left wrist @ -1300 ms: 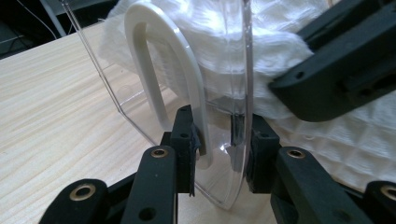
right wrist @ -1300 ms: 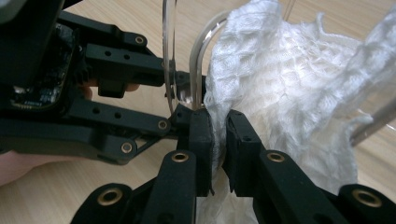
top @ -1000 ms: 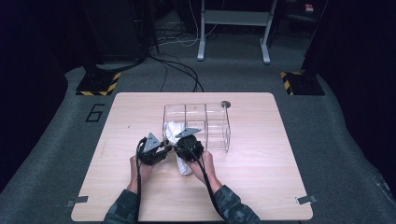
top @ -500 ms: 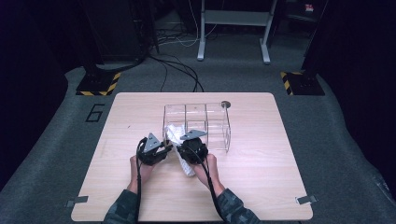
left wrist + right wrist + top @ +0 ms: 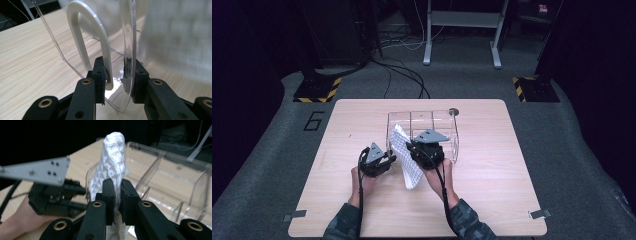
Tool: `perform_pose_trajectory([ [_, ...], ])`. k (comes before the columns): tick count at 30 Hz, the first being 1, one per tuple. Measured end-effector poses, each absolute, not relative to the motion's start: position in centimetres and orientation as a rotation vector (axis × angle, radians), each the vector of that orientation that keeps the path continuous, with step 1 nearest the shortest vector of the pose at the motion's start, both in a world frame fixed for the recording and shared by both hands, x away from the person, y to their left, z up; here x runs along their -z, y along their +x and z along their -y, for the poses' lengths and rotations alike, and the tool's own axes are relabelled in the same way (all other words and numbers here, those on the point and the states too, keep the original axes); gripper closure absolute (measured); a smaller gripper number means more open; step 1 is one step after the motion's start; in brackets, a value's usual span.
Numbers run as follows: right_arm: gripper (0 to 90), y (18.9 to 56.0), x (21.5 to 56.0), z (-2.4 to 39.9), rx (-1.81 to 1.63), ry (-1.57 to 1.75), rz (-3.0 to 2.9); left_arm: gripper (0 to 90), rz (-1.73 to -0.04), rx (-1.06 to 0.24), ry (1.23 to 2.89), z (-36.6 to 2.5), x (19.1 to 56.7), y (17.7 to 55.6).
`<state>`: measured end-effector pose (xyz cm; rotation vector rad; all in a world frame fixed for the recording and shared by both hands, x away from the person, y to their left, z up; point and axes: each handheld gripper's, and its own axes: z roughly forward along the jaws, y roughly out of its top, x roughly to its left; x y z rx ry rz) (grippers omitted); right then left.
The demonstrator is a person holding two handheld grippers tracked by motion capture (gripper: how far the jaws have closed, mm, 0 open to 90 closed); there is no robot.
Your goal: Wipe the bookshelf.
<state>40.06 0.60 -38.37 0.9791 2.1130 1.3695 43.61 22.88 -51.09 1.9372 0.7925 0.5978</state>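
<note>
A clear plastic box with several compartments stands in the middle of the wooden table. My left gripper is shut on its near left wall; in the left gripper view the jaws pinch the clear wall together with a white U-shaped handle. My right gripper is shut on a white textured cloth, held above the table beside the box. In the right gripper view the cloth rises upright from the jaws, with the left gripper to their left.
A small dark round object lies at the box's far right corner. Bare tabletop surrounds the box on the right and at the front. Cables and black-and-yellow striped feet lie on the floor beyond the table.
My right gripper has risen with the cloth, which now hangs longer and higher beside the box. The left gripper has stayed on the box wall.
</note>
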Motion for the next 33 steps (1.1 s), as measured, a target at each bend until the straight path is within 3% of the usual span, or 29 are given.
perform_pose_trajectory([
  [8,83.2,40.5,34.9,-0.9,-1.370,0.910,-1.972,70.9,-0.792,-0.599,1.937,-22.9,51.1,43.6],
  [14,83.2,42.4,34.1,-2.4,-1.326,0.918,-1.921,70.9,-0.793,-0.599,1.937,-22.9,51.1,43.6],
  [27,82.9,46.9,38.4,-5.6,-1.148,1.000,-2.116,70.9,-0.789,-0.603,1.939,-22.9,51.1,43.6],
  [33,82.9,46.9,40.4,-6.4,-1.074,1.020,-2.189,70.8,-0.786,-0.601,1.952,-23.0,51.0,43.7],
])
